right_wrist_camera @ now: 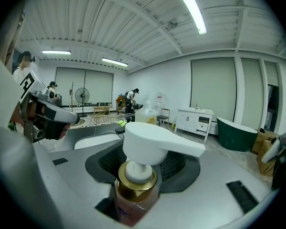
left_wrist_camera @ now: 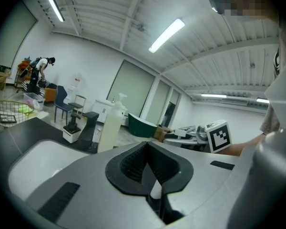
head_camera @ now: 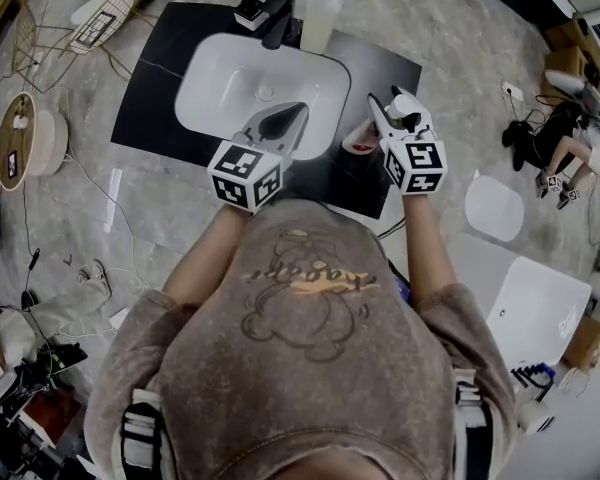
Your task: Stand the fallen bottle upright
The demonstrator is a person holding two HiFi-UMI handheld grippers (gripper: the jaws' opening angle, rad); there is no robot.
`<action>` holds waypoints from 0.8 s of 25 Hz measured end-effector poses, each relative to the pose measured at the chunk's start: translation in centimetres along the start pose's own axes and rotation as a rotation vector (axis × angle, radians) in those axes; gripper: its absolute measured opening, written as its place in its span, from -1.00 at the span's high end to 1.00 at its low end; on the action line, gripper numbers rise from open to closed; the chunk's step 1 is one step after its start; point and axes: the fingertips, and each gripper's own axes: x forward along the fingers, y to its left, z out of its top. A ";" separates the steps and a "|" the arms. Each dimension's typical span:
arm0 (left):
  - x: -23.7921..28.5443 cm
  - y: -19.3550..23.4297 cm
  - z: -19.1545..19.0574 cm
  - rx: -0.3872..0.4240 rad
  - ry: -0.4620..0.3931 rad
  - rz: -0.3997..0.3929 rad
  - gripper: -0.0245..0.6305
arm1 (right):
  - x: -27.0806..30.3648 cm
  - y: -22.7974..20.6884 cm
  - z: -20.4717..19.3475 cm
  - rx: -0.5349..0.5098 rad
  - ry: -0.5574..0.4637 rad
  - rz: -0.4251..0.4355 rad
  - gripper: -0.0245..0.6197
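two grippers show in the head view. the left gripper (head_camera: 292, 114) sits at the near rim of the single white basin (head_camera: 225, 73), lower centre of it; its jaws are pressed together with nothing between them. the right gripper (head_camera: 388, 104) is just right of the basin, its jaws clamped on the neck of the pump bottle (right_wrist_camera: 136, 187), below the gold collar and white pump head. that bottle (head_camera: 361, 141) hangs over the black tabletop (head_camera: 150, 78); whether its base touches, i cannot tell. a second, tall pale bottle (head_camera: 322, 13) stands upright beside the one black faucet (head_camera: 278, 13).
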 end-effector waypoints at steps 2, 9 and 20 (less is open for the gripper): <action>0.0 -0.4 -0.1 0.002 0.003 -0.009 0.87 | -0.5 0.3 0.0 -0.007 -0.001 -0.002 0.30; 0.3 -1.8 -0.6 0.010 0.014 -0.030 0.87 | -1.8 1.4 -0.4 -0.046 -0.005 0.000 0.30; 0.5 -2.3 -0.8 0.012 0.029 -0.052 0.87 | -2.6 3.3 -0.5 -0.102 -0.010 0.012 0.28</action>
